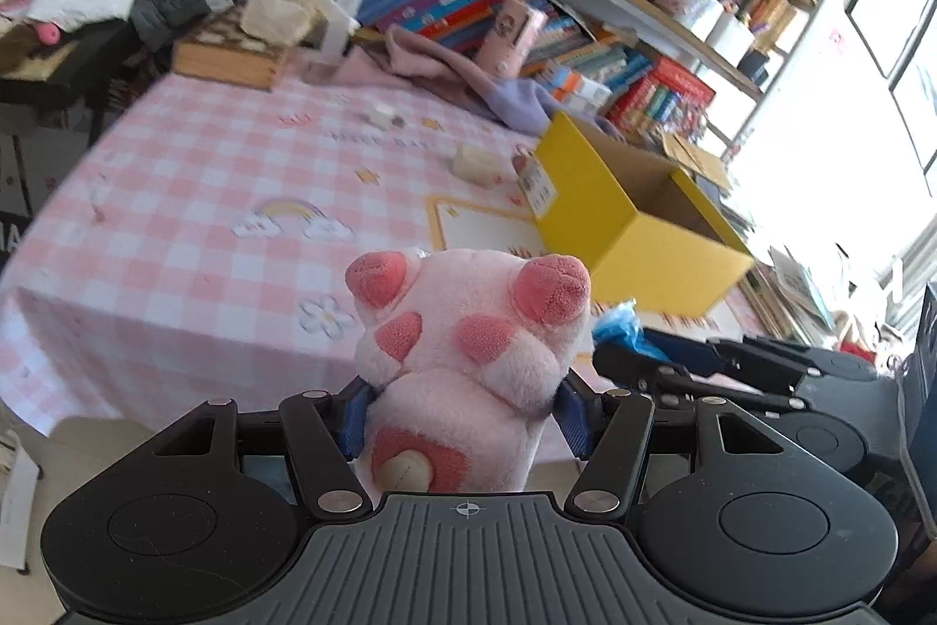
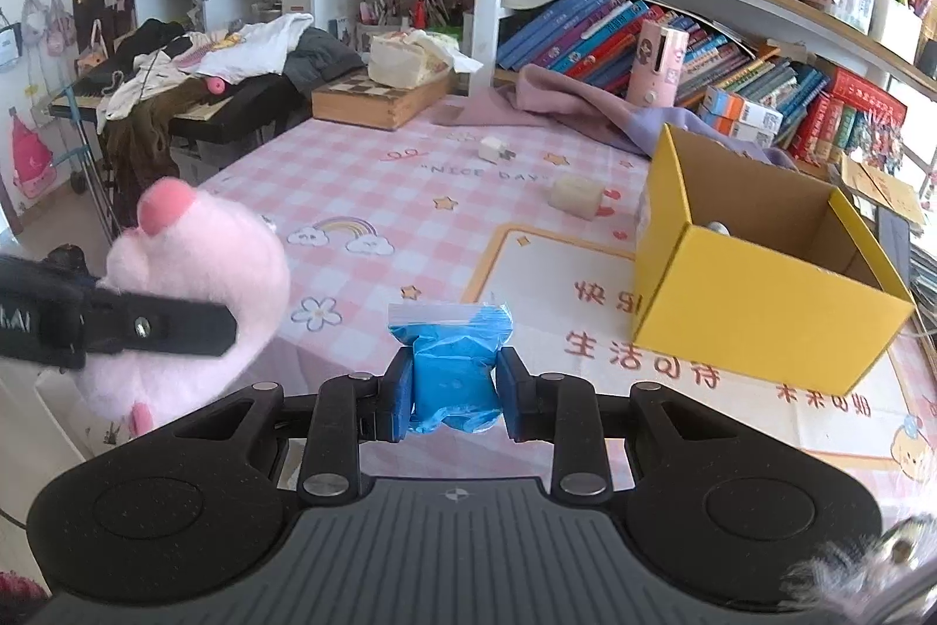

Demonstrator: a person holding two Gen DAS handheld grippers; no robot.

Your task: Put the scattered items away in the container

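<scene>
Left gripper (image 1: 462, 405) pinches a pink plush paw-shaped toy (image 1: 462, 338) around its lower body, fingers squeezed into the fur; it hangs over the near table edge. Plush looks light, soft and squashy, so a mid-body grip suits it and it should drop without harm. Right gripper (image 2: 454, 393) has its fingers pressed tight on a small clear zip bag of blue material (image 2: 451, 361). The bag looks light and pliable, its film likely slippery; holding the bulk beats the thin top. Open yellow cardboard box (image 2: 755, 308) sits to the right on the pink checked tablecloth (image 2: 351, 180), something pale already inside. Cloth reads "NICE DAY"; the mat's red Chinese characters appear upside down.
</scene>
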